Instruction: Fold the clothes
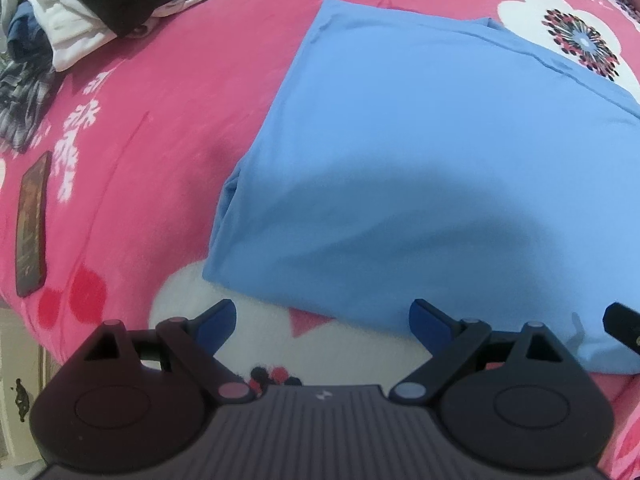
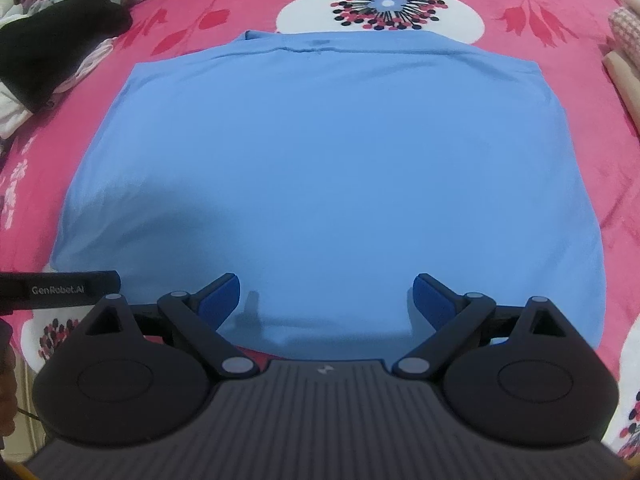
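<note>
A light blue garment (image 2: 320, 160) lies folded into a flat rectangle on the pink floral bedspread (image 2: 560, 80). It also shows in the left wrist view (image 1: 420, 160), to the right of centre. My left gripper (image 1: 323, 322) is open and empty, hovering over the garment's near left edge. My right gripper (image 2: 326, 298) is open and empty, hovering over the middle of the garment's near edge. The left gripper's body (image 2: 60, 289) shows at the left edge of the right wrist view.
A heap of other clothes, black, white and plaid (image 1: 72, 12), lies at the far left of the bed; it also shows in the right wrist view (image 2: 52, 44). A dark flat phone-like object (image 1: 31, 224) lies on the bedspread (image 1: 160, 120) at left. The bed's near edge is below the grippers.
</note>
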`<action>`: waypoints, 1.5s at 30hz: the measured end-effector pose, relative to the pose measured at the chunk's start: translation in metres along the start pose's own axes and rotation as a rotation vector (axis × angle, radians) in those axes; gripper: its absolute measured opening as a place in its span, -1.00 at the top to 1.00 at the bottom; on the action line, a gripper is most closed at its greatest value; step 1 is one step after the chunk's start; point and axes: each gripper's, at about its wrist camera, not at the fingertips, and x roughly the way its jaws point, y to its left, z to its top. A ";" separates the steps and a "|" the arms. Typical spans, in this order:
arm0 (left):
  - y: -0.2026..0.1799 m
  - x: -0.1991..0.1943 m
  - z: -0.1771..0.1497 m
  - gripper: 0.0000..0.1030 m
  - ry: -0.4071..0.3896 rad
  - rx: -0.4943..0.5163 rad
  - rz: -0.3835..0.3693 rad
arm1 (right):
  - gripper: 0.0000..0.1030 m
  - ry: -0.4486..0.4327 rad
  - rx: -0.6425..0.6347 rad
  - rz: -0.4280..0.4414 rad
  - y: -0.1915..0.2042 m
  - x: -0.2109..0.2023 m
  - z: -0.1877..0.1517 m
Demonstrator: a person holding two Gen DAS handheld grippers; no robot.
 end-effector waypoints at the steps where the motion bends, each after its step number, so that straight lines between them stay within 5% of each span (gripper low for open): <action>1: 0.000 0.000 0.000 -0.83 0.002 -0.002 0.005 | -0.82 -0.001 -0.004 0.002 0.000 -0.001 0.001; 45: 0.002 0.010 0.012 -0.83 0.078 0.170 -0.025 | -0.82 -0.028 0.080 -0.065 0.014 -0.006 -0.011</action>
